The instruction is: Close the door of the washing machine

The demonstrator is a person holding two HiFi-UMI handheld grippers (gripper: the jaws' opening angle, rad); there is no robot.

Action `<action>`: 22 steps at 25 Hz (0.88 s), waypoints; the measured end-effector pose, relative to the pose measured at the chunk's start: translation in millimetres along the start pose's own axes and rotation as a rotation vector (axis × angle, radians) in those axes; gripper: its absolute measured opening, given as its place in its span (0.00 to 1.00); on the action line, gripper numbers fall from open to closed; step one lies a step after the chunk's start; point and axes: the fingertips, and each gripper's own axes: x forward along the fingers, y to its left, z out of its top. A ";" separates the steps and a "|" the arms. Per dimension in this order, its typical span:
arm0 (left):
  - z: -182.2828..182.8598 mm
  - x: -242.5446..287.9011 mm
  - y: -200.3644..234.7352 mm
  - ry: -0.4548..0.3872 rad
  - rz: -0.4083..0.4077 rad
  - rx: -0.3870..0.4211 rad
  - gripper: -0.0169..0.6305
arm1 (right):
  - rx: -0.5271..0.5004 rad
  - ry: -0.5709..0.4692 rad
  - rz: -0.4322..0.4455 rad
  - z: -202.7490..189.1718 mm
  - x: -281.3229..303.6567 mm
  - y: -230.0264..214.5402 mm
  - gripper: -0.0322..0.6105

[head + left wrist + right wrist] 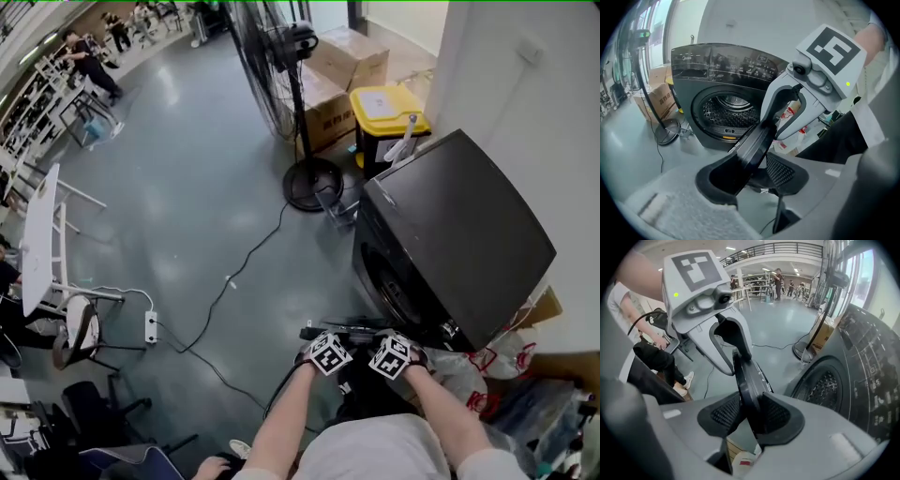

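Observation:
A black front-loading washing machine (450, 234) stands against the wall, its drum opening (731, 110) uncovered. Its round dark door (752, 150) stands swung out toward me, seen edge-on. The left gripper (757, 171) straddles the door's rim: the rim lies against one pad, the other pad (783, 171) shows beside it, and the jaws stand wide. The right gripper (750, 413) has the door's rim (747, 380) pinched between both meshed pads. In the head view the left gripper (330, 336) and right gripper (380, 336) sit side by side at the door's edge (347, 330), just in front of me.
A pedestal fan (314, 183) stands left of the machine, with cardboard boxes (328, 103) and a yellow bin (384, 117) behind it. A cable (234, 272) and power strip (150, 326) lie on the grey floor. Plastic bags (497, 361) crowd the machine's right side.

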 end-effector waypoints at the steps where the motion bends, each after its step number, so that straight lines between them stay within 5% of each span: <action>1: 4.1 -1.0 4.2 0.002 -0.011 0.013 0.32 | 0.010 -0.003 0.000 2.2 -0.6 -4.1 0.28; 14: 51.9 13.4 46.0 0.051 -0.129 0.202 0.32 | 0.164 -0.047 -0.040 11.6 -4.8 -56.9 0.27; 22: 70.1 14.0 63.3 0.104 -0.264 0.224 0.31 | 0.231 -0.008 -0.014 17.7 -7.9 -79.2 0.27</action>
